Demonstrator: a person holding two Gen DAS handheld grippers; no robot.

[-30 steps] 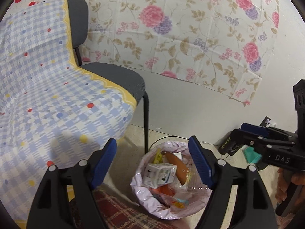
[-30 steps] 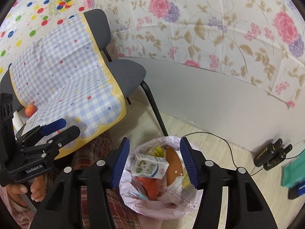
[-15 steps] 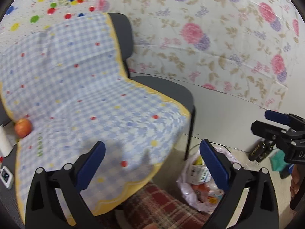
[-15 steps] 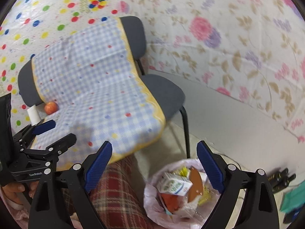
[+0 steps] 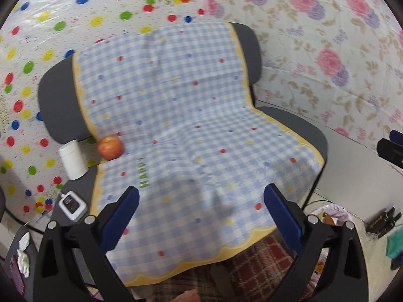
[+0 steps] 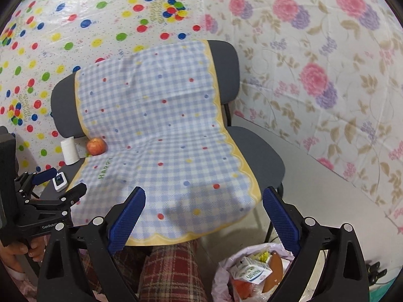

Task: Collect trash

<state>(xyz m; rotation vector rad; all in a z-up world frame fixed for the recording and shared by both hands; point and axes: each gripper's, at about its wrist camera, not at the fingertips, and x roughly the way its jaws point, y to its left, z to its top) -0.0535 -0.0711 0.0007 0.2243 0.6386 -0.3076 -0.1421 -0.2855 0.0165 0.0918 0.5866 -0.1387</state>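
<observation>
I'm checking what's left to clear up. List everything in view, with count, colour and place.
chair: two, grey, side by side at the wall
cloth: one, blue checked, draped over the chairs
apple: one, red, seat's back left
roll: one, white, beside the apple
small device: one, white, left seat
tissue: crumpled, white, lower left
trash bag: one, pink, on the floor, full
carton: one, white, atop the trash
left gripper: fingers open, empty
right gripper: fingers open, empty
</observation>
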